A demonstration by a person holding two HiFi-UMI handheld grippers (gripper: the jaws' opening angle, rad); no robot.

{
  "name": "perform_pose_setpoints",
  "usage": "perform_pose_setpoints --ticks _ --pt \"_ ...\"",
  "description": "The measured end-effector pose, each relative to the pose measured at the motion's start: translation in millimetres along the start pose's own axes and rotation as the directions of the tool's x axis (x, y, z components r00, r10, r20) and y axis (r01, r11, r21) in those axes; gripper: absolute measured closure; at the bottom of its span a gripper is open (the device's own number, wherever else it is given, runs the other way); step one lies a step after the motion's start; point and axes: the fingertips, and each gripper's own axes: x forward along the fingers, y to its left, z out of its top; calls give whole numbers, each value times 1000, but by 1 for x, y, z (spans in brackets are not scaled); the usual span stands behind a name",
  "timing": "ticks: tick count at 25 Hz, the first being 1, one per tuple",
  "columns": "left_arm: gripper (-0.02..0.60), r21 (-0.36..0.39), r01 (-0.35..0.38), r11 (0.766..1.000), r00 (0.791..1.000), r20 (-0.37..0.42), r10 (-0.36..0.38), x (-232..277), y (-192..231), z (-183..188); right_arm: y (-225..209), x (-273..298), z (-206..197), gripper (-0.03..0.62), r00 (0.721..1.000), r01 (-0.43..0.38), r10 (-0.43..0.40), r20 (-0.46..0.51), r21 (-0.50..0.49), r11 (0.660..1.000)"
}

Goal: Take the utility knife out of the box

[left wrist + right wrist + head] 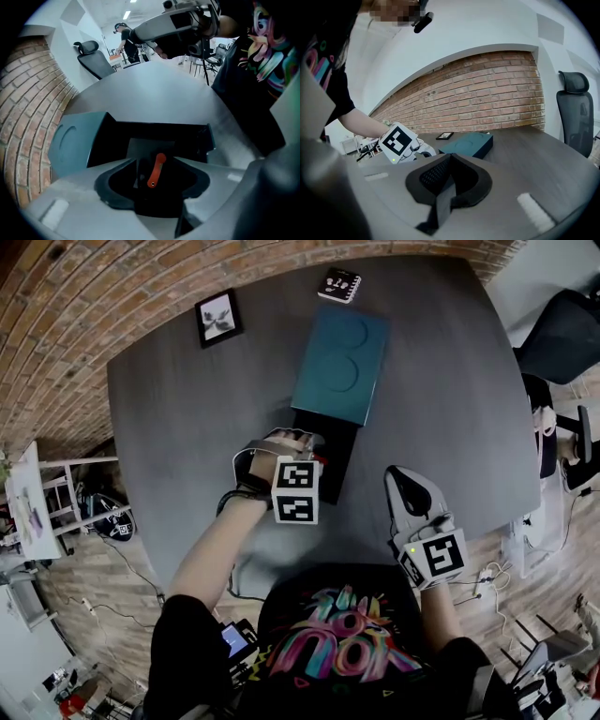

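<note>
Where print shows at all, read none of it: bold multicoloured lettering on the person's black T-shirt (342,638) at the bottom of the head view, too warped to make out, and black-and-white square markers (patterns, not words) on each gripper's cube. Find a small black-and-white patterned card (339,285) at top centre, its marks too small to read, and a black-framed picture (217,317) to its left.

Below the card, see a flat teal box lid (340,354) with two round impressions, lying on the table against the far end of the shallow black open box (339,451). Note the left gripper (298,437) at frame centre, tips down in that box. In the left gripper view, find its jaws apart with the black utility knife (156,170), orange-red slider uppermost, between them in the box's black tray; cannot tell whether the pads press on it. Find the right gripper (397,478) at the lower right, well apart from the box, over bare tabletop, jaws closed together on nothing.

Underneath, note a dark grey wood-grain table (187,418) with rounded corners. Around it, see a red-brick wall (75,315) at the upper left, a wood plank floor (103,568) at the lower left, and a black office chair (562,334) at the right edge.
</note>
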Motion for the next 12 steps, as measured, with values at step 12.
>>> perform_pose_setpoints --ticks 12 --pt "380 87 152 985 985 -90 -144 16 -10 5 -10 -2 -5 600 1000 7 -7 -22 20 1000"
